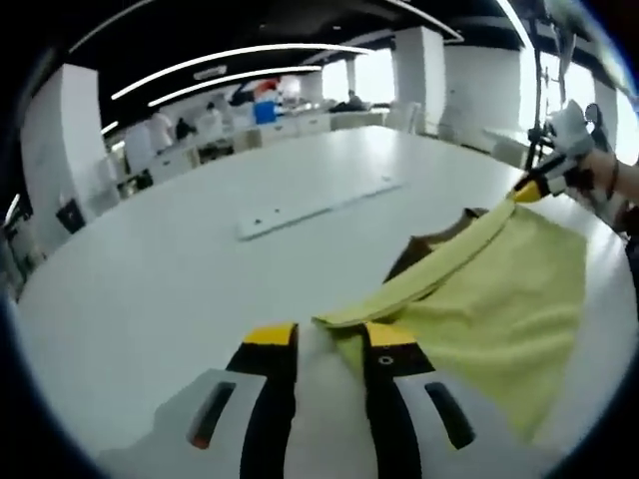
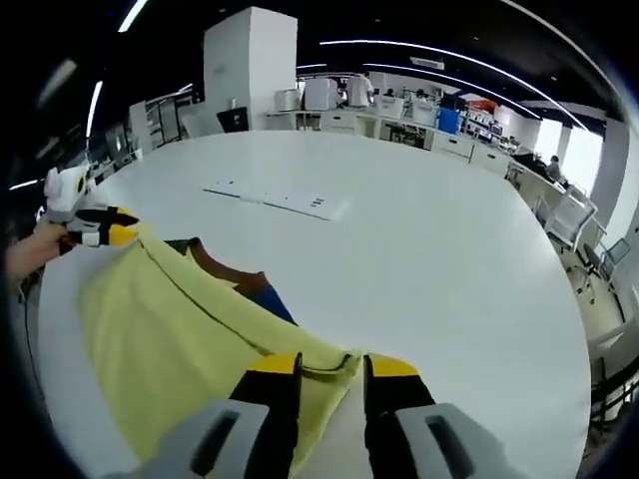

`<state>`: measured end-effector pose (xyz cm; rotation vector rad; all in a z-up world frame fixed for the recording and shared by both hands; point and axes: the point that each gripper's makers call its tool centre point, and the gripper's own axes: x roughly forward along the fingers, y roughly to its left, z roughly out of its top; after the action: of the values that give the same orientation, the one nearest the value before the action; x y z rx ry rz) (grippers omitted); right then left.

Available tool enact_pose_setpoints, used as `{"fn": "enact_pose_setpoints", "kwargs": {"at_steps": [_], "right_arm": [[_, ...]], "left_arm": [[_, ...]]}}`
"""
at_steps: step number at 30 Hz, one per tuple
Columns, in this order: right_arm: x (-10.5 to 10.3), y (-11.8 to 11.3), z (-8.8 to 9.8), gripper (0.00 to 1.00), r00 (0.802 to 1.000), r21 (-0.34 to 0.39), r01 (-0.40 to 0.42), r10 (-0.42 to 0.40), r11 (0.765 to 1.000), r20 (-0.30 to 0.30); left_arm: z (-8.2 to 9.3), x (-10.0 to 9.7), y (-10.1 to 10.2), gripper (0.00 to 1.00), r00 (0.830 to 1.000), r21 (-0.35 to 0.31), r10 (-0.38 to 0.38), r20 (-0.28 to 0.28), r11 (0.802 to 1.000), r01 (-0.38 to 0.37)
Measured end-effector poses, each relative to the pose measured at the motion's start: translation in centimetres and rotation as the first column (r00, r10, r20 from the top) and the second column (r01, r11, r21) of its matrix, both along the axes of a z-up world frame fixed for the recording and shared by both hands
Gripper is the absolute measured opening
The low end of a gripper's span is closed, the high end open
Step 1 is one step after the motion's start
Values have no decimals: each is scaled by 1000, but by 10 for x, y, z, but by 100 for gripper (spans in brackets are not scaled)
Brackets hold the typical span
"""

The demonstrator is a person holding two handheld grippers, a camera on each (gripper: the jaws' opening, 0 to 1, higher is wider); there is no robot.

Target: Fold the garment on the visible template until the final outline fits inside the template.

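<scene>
Left gripper (image 1: 329,344) pinches one end of the raised edge of the yellow garment (image 1: 489,299), its yellow-tipped jaws pressed in on the cloth, and the right gripper (image 2: 329,371) nips the other end of that same edge; each one also appears far off in the other's view, held in a person's hand (image 2: 30,251). Between them the edge is drawn taut and lifted, while the rest of the cloth hangs and drapes down onto the white worktop (image 1: 200,269). Under the lifted edge a brown piece (image 2: 225,267) and a sliver of blue (image 2: 272,299) lie on the worktop; whether these are part of the template or other fabric I cannot tell. A long white strip (image 2: 285,202) lies well apart, further across the worktop. The chief risk, as I judge it, is an uneven fold: if one gripper travels ahead of the other, the edge lands skewed and the outline spills past the template. Both holds look shallow, right at the hem, so a sharp tug could pull the cloth free from one side and let it collapse in a heap. Dragging the hanging part could also shift whatever lies beneath, and lowering with slack would leave wrinkles that widen the outline.
</scene>
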<state>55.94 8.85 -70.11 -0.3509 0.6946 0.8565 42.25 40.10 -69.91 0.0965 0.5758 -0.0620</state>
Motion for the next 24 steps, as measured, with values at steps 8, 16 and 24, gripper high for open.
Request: {"fn": "enact_pose_setpoints", "kwargs": {"at_steps": [8,16,24], "right_arm": [[-5,-6,-12,27,993,-97,-102,108,990,50],[17,1,-16,26,999,-7,-12,13,1000,33],[37,4,-17,25,989,104,149,-148,983,-16]], "left_arm": [[-12,2,1,26,995,144,-86,-58,985,93],[-14,19,8,25,997,169,-58,-47,983,65],[-14,33,22,24,993,81,112,-22,991,-110]]}}
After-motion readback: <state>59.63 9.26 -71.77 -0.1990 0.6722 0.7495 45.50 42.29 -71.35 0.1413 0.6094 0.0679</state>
